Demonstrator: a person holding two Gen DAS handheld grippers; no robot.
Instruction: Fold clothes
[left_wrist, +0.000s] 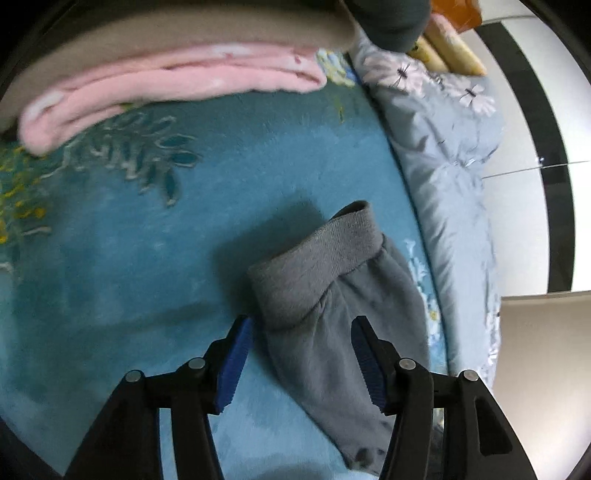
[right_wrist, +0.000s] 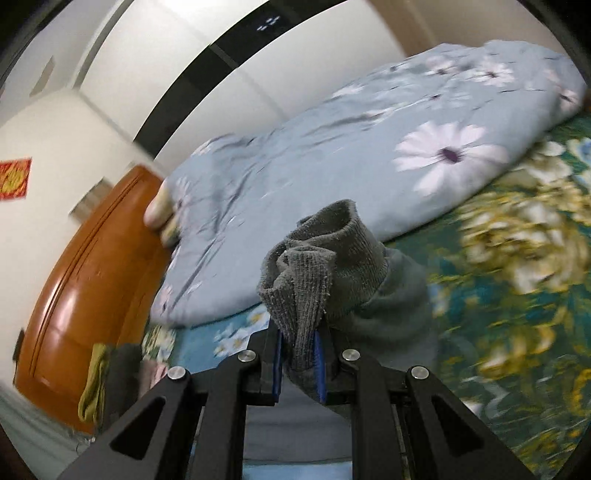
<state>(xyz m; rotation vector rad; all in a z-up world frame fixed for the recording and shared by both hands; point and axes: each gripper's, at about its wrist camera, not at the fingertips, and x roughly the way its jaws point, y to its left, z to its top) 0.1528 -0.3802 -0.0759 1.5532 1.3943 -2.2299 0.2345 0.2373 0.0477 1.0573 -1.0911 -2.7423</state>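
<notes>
left wrist view: the left gripper (left_wrist: 301, 363) is standing open around a grey sleeve (left_wrist: 332, 295), gripping nothing. the right gripper (right_wrist: 299, 363) is pinching a ribbed cuff (right_wrist: 317, 266); i would be carrying it low, keeping the fold flat.

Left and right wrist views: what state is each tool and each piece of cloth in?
Left tool: open, around the grey sleeve, pads clear.
Grey sleeve: flat on the bed.
Right tool: shut on ribbed cuff.
Ribbed cuff: bunched, lifted.
Pink blanket: folded.
Floral quilt: rumpled.
</notes>
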